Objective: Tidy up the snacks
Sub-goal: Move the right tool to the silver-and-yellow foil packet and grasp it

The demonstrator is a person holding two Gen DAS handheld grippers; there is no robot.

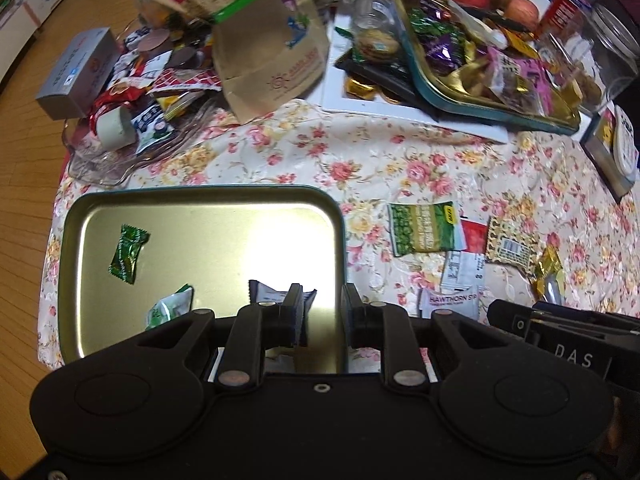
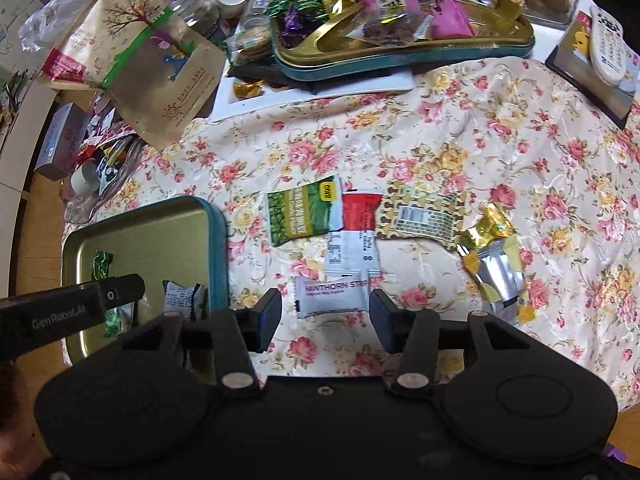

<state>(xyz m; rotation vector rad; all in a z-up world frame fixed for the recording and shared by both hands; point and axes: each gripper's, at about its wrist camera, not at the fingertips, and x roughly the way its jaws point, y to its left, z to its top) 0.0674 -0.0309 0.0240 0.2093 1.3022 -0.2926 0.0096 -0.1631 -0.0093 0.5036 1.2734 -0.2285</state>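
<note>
Hovering low over the flowered tablecloth (image 2: pixel 360 148), the right gripper (image 2: pixel 325 314) points steeply down with its jaws about half open and nothing between the pads; the white hawthorn strip packet (image 2: pixel 332 294) lies on the cloth just beyond its tips, at twelve o'clock. At nine o'clock from it, the left gripper (image 1: pixel 320 312) hangs over the gold tray (image 1: pixel 208 216), jaws open only a narrow gap and holding nothing. A dark blue-edged packet (image 1: pixel 264 292) lies on the tray floor just beside its left finger, with a green candy (image 1: pixel 129 254) at ten o'clock and a green-and-white packet (image 1: pixel 168 308) at nine. Beyond the hawthorn packet sit a green pea snack (image 2: pixel 306 210), a red-and-white packet (image 2: pixel 360 216), a yellow patterned packet (image 2: pixel 422 216) and, at two o'clock, a gold-and-silver wrapper (image 2: pixel 494 264). Far off at twelve, a second tray (image 2: pixel 400 50) is heaped with sweets, and a brown paper bag (image 2: pixel 156 68) stands at eleven.
</note>
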